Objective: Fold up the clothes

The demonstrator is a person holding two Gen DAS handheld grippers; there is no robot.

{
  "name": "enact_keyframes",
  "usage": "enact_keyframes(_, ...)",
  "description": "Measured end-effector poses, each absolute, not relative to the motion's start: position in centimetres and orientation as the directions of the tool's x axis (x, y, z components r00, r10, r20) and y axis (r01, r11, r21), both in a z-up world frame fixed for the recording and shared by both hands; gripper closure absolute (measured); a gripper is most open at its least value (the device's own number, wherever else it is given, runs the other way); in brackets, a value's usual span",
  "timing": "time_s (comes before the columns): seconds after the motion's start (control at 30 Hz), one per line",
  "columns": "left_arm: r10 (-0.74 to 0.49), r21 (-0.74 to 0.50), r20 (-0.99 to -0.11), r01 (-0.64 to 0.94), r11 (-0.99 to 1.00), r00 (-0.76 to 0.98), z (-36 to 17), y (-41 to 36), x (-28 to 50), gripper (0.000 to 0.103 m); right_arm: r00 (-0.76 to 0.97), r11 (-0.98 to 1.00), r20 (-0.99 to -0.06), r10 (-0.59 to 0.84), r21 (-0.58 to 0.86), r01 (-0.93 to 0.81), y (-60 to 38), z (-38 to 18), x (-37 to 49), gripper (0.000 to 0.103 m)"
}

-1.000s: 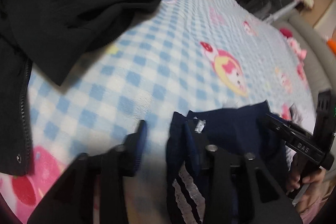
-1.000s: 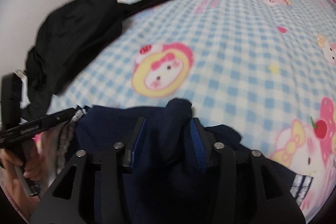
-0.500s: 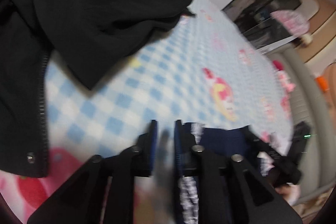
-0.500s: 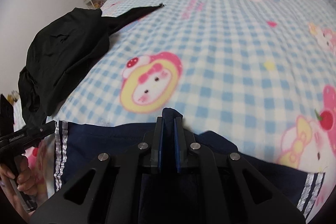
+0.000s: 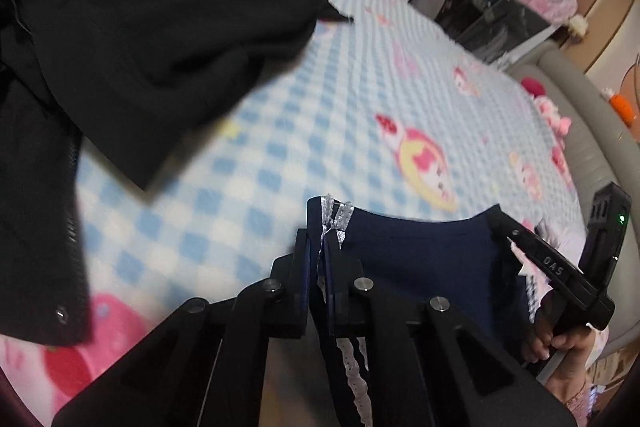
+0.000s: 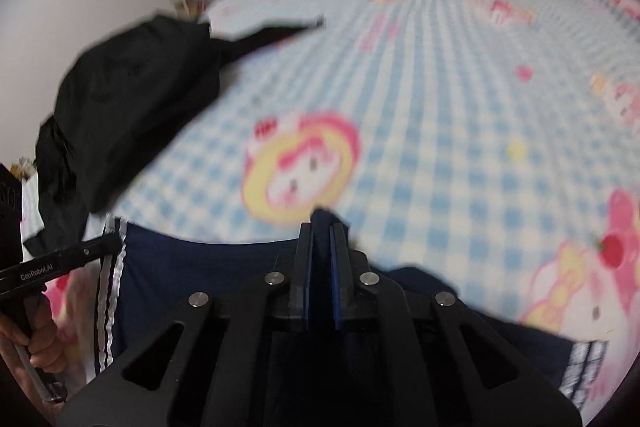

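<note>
Bed [image 5: 248, 163] with blue-check cartoon cover carries everything. Navy garment [image 5: 420, 259] sits at the bed's near edge, directly under both tools; part of it hangs off the edge toward the person

Left gripper [image 5: 316, 263]: clenched on the garment's corner with the silver-white side stripes. The striped hem sticks up just past the tips, and fabric runs down between the pads

Right gripper [image 6: 320, 255]: also clamped, on a small peak of plain navy cloth along the same top edge. A nub of fabric pokes out above the tips

Between the two pinch points the top edge is stretched roughly straight, parallel to the near edge of the bed. So the long axis runs side to side, hand to hand, with the body of the garment hanging below and toward the person. Each hand is nearest its own end; the left has the true corner, the right looks to sit inboard of the far striped corner, though blur makes this uncertain

Black jacket [image 5: 140, 27] heaped at the far left corner of the bed, well apart from the navy piece

Judgement: open checked cover lies straight ahead of both tools, so the next move likely carries the held edge forward over it, keeping both ends level
</note>
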State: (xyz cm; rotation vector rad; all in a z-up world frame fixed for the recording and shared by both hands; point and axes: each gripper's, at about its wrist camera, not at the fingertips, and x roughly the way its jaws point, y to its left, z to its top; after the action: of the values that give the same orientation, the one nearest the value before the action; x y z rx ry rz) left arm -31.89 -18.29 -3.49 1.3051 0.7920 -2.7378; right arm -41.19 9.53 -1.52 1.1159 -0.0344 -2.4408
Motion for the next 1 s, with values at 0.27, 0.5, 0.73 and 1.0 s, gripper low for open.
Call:
enact_keyframes(0.27, 0.237, -0.413, -0.794, 0.211, -0.886, -0.56, -5.3, -17.7, -33.1, 0.067, -0.501, -0.918, -0.779, -0.376, 0.241, 0.315, 9.2, -4.8, -43.3, 0.092)
enact_keyframes(0.5, 0.169, -0.436, -0.682, 0.21, -0.875, -0.711, -1.3, -18.1, -30.5, 0.064, -0.691, -0.882, -0.549, -0.47, 0.265, 0.39, 12.5, 5.2, -38.4, 0.074)
enact_keyframes(0.73, 0.313, -0.329, -0.667, -0.111, -0.938, -0.676, 1.4, -6.7, -33.0, 0.064, -0.653, -0.994, -0.754, -0.063, 0.107, -0.028, 21.1, 0.7, -37.2, 0.06)
enact_keyframes(1.0, 0.34, -0.226, -0.764, -0.267, -0.937, -0.549, -0.9, 3.6, -36.3, 0.065, -0.526, -0.962, -0.828, -0.196, 0.266, -0.059, 26.9, -1.6, -37.7, 0.059)
